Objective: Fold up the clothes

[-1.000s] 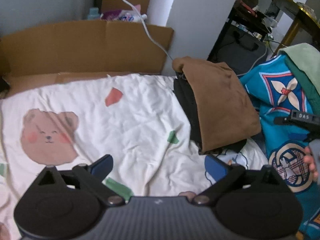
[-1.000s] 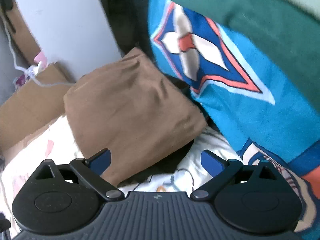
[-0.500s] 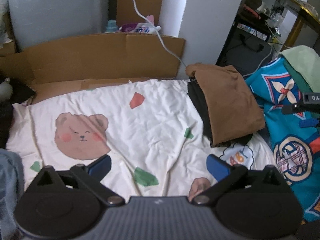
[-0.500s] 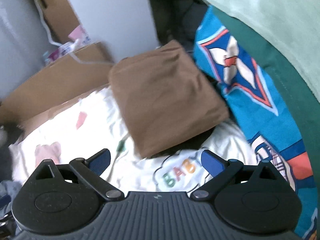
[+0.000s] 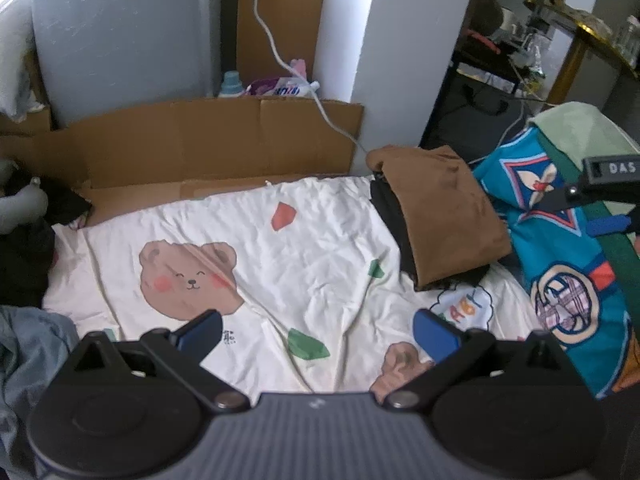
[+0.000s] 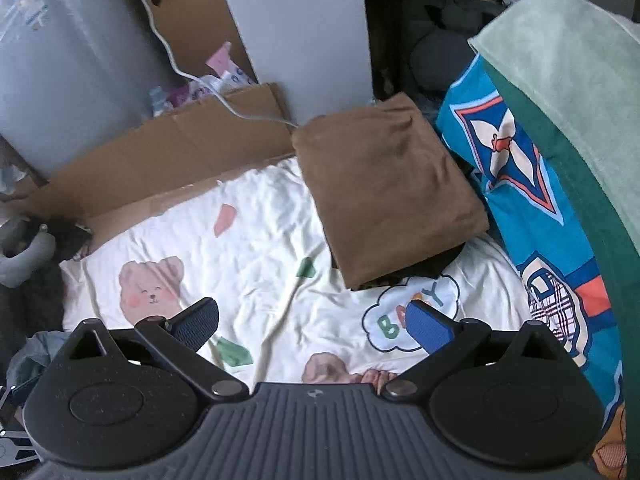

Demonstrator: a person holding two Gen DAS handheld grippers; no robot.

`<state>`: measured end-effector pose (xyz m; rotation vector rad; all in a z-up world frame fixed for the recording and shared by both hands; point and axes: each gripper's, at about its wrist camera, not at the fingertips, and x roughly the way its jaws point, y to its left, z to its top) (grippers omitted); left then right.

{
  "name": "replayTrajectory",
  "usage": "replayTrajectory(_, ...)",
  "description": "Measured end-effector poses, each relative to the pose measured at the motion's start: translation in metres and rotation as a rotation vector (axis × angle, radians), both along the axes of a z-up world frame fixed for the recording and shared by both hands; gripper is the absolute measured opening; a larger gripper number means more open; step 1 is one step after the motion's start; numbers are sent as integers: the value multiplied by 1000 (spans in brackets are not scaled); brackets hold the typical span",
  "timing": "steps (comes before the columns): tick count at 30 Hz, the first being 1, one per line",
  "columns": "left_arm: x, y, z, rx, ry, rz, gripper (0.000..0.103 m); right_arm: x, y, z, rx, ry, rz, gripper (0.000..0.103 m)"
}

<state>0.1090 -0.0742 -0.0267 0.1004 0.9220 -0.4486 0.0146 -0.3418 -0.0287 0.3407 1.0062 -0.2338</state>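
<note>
Brown folded garment (image 6: 384,192) lies ahead-right of both hand-held grippers (image 5: 316,330) (image 6: 312,322); jaws spread, empty.

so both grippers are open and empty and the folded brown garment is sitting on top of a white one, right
Nearly. The left hand-held gripper and right hand-held gripper are open and empty, but the brown garment lies on a black one, not a white one. The left wrist view shows the black layers under its left edge.

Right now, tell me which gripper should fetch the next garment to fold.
Left, probably. The left gripper is open and empty, with the crumpled blue-grey garment beside its left finger. The right gripper, also open, faces the already folded brown garment.
</note>
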Motion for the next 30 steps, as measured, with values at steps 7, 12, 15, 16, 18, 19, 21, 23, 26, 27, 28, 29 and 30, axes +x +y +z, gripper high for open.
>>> replayTrajectory(7, -24, 16, 27, 18, -74, 14, 102, -18, 31, 31, -47, -98, -2, 103)
replayTrajectory(12, -42, 25, 40, 3, -112, 16, 102, -18, 45, 56, -82, -136, -5, 103)
replayTrajectory(15, -50, 33, 42, -8, -118, 21, 102, 27, 39, 80, -98, -133, 8, 103)
replayTrajectory(16, -52, 36, 42, -6, -125, 25, 102, 31, 42, 81, -105, -133, 12, 103)
replayTrajectory(18, -57, 44, 40, 4, -140, 49, 103, 44, 45, 80, -120, -132, 18, 103)
replayTrajectory(19, -59, 47, 39, 10, -144, 64, 103, 42, 50, 79, -129, -131, 23, 103)
replayTrajectory(21, -63, 56, 36, -7, -144, 91, 103, 39, 59, 78, -149, -127, 32, 103)
replayTrajectory(23, -67, 65, 35, -20, -151, 117, 103, 35, 69, 75, -172, -127, 44, 103)
replayTrajectory(26, -74, 76, 34, -24, -172, 184, 103, 26, 85, 70, -188, -137, 85, 103)
replayTrajectory(27, -77, 80, 34, -28, -177, 206, 103, 23, 91, 67, -196, -142, 97, 103)
replayTrajectory(28, -80, 83, 34, -32, -182, 228, 103, 19, 96, 65, -202, -147, 111, 103)
replayTrajectory(29, -83, 86, 33, -38, -182, 245, 103, 15, 101, 64, -204, -155, 126, 103)
replayTrajectory(30, -85, 89, 33, -45, -183, 262, 103, 10, 106, 63, -204, -168, 140, 103)
